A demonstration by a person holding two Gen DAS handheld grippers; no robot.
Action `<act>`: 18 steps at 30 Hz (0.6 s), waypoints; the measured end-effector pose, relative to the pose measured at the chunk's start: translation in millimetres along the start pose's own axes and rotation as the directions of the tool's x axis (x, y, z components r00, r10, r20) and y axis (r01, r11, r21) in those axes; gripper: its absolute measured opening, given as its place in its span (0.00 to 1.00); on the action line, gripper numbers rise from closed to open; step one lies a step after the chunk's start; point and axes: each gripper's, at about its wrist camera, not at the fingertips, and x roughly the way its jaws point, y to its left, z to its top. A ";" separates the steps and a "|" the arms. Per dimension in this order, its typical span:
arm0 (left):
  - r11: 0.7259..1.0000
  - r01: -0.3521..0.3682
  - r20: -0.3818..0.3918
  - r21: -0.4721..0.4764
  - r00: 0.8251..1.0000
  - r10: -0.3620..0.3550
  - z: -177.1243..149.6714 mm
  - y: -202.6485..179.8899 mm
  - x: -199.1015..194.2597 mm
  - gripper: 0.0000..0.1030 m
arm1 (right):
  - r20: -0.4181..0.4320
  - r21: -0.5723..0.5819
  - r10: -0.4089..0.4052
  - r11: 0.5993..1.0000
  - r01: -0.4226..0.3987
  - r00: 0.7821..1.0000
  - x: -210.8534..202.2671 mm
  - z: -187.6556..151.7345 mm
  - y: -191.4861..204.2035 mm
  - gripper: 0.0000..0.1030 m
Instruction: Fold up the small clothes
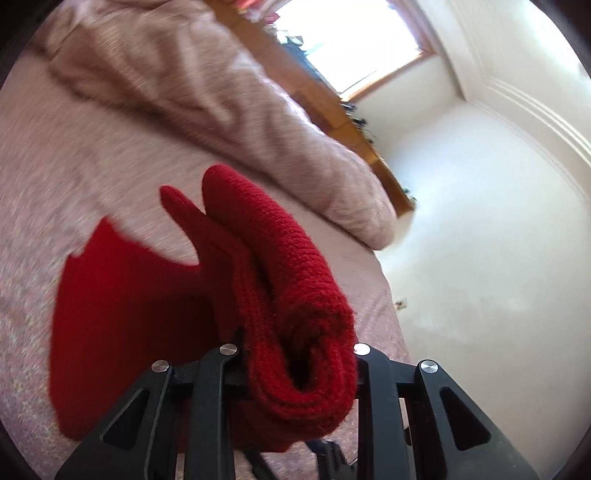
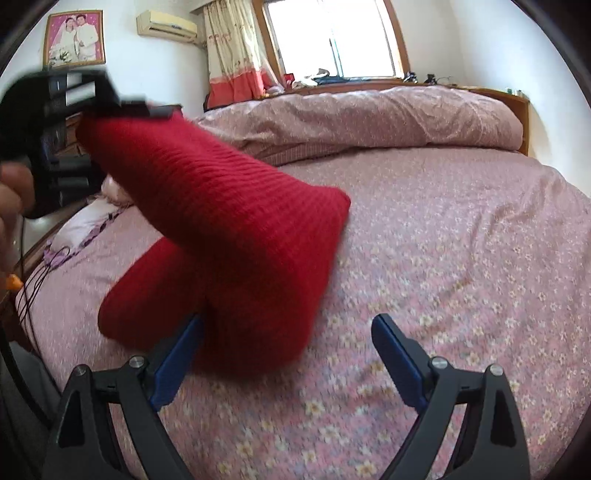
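Red knitted garment (image 1: 295,295), one piece that I can count, hangs lifted above the bed, its long axis running from my left gripper (image 1: 295,354) down toward the pink floral bedsheet (image 2: 461,277). In the left wrist view the folded, rolled edge is clenched between the two black fingers, and the knit stretches away from the camera, with a narrow sleeve-like tip pointing up toward the quilt (image 1: 221,92); a flat red part spreads lower left over the sheet.

From the right wrist view I see what the left one hides: the left gripper (image 2: 110,103) itself, blurred, at upper left with the garment (image 2: 229,221) draping diagonally down from it, its lower end near the sheet between me and the bed. My right gripper (image 2: 288,350) stands released, its two blue pads (image 2: 397,360) spread wide, the left pad partly behind the cloth.

Only that view shows one framed photo (image 2: 74,38), one air conditioner (image 2: 168,22), one curtain (image 2: 236,48) and the window (image 2: 332,37) head-on.
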 end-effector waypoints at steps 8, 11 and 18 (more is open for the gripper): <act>0.996 -0.002 0.079 0.089 0.997 -0.005 2.9 -40.5 -25.0 0.16 | 0.041 0.068 -0.100 0.993 0.097 0.994 34.0 13.1 2.1 0.87; 0.995 -0.063 0.122 0.071 0.991 0.054 0.0 -17.2 -41.3 0.16 | 0.035 0.138 -0.095 0.986 0.089 0.995 31.4 2.6 -14.6 0.87; 0.979 -0.162 0.136 -0.125 0.974 0.179 -42.4 109.4 -63.3 0.16 | -0.011 0.198 -0.033 0.980 0.034 0.999 33.8 -7.0 -23.5 0.87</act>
